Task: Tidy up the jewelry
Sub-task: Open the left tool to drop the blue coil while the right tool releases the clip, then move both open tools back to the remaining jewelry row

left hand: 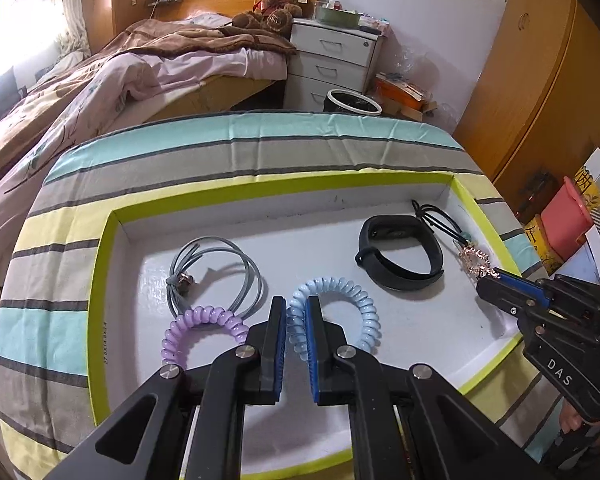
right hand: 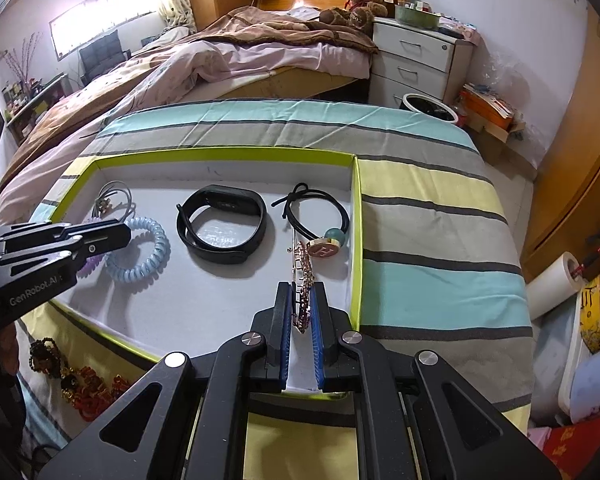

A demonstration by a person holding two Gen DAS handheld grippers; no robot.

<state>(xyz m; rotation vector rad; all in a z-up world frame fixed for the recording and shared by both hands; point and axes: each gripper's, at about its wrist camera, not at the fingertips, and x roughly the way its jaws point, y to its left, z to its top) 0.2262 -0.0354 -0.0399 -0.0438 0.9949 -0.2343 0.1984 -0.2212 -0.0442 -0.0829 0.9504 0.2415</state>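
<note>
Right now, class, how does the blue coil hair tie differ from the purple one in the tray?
The blue coil hair tie is pale blue and pinched in the left gripper; the purple coil hair tie is lilac and lies free on the tray. The blue loop looks wider than the purple. Both are glossy spiral coils, side by side.

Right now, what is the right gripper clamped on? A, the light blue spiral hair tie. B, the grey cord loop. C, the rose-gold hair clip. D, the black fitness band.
C: in the right wrist view the right gripper has its blue pads closed on the rose-gold hair clip, inside the tray, while the black fitness band lies free to the left of it.
</note>
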